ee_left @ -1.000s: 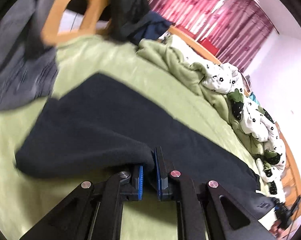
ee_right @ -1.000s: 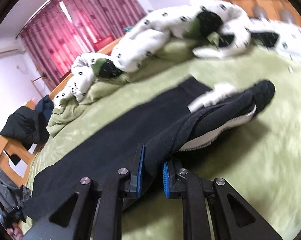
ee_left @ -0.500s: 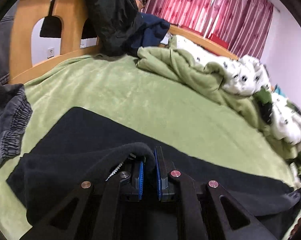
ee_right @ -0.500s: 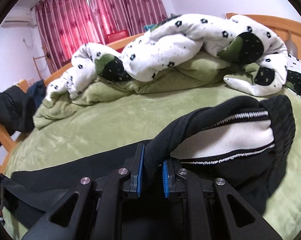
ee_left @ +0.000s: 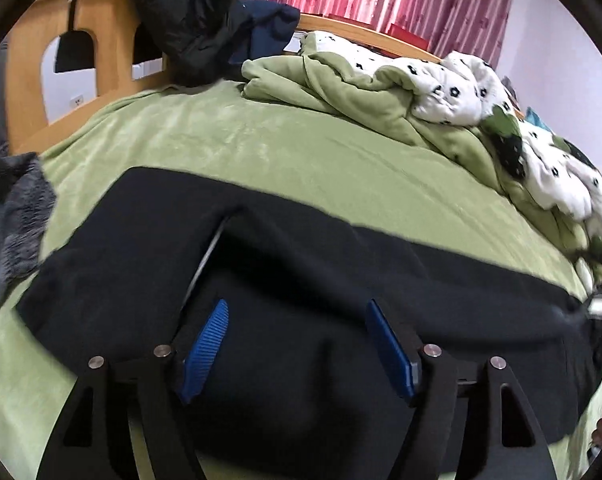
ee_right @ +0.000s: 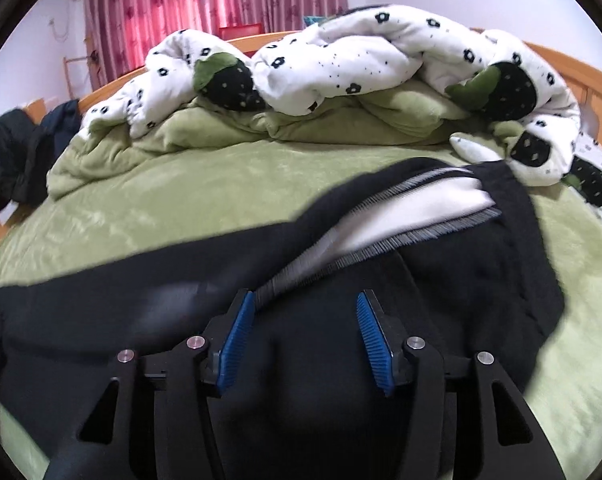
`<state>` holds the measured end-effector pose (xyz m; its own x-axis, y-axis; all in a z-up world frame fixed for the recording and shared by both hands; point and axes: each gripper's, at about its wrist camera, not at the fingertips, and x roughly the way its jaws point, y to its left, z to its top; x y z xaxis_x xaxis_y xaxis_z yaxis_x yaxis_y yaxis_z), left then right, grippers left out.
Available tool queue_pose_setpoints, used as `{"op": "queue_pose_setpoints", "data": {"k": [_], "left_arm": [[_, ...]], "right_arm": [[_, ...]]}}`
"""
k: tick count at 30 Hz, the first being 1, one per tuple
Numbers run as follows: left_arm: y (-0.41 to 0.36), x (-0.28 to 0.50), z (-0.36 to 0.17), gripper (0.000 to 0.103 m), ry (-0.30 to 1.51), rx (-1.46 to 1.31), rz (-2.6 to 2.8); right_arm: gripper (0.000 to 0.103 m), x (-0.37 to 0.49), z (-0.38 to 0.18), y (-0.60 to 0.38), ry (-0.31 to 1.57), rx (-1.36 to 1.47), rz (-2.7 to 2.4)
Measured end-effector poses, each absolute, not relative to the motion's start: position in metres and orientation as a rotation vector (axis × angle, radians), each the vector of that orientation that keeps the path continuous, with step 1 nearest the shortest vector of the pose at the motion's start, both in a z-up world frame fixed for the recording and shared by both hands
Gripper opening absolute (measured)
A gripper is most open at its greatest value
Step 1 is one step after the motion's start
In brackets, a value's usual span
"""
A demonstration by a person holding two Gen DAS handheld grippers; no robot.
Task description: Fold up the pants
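The black pants [ee_left: 301, 264] lie lengthwise on the green bed sheet [ee_left: 221, 136], folded over along their length. In the right wrist view the pants [ee_right: 141, 312] show their waist end with a white and grey lining [ee_right: 413, 216] exposed. My left gripper [ee_left: 297, 320] is open, its blue pads wide apart just above the black cloth, holding nothing. My right gripper [ee_right: 305, 312] is open too, with its jaws spread over the waist end and nothing between them.
A white flowered duvet with a green blanket [ee_right: 341, 72] is heaped along the far side of the bed. A grey garment [ee_left: 9, 216] lies at the left edge. Dark jackets [ee_left: 189, 20] hang on the wooden bed frame [ee_left: 33, 52]. Red curtains hang behind.
Both grippers were shut on the pants' edge and carried it over the lower layer. Now both have opened and let go, and the folded cloth rests on the bed.
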<state>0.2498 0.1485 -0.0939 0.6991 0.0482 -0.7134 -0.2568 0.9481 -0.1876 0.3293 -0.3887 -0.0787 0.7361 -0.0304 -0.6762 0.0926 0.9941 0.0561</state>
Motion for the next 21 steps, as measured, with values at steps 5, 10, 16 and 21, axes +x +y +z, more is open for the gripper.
{"op": "queue_pose_setpoints", "data": {"k": [5,10,16,21], "left_arm": [[0.160,0.190,-0.107,0.073,0.824,-0.373,0.162],[0.174,0.156,-0.146,0.073,0.901,-0.516,0.126],[0.187,0.162,-0.160,0.077,0.831,-0.664,0.111],[0.194,0.195,-0.164,0.075,0.812,-0.686,0.149]], "right_arm": [[0.062,0.264,-0.083,-0.402,0.791,0.070,-0.077],[0.062,0.232,-0.113,-0.422,0.888,0.179,-0.085],[0.063,0.235,-0.137,-0.443,0.926,0.337,-0.075],[0.066,0.266,-0.143,-0.450,0.895,0.391,-0.096]]}}
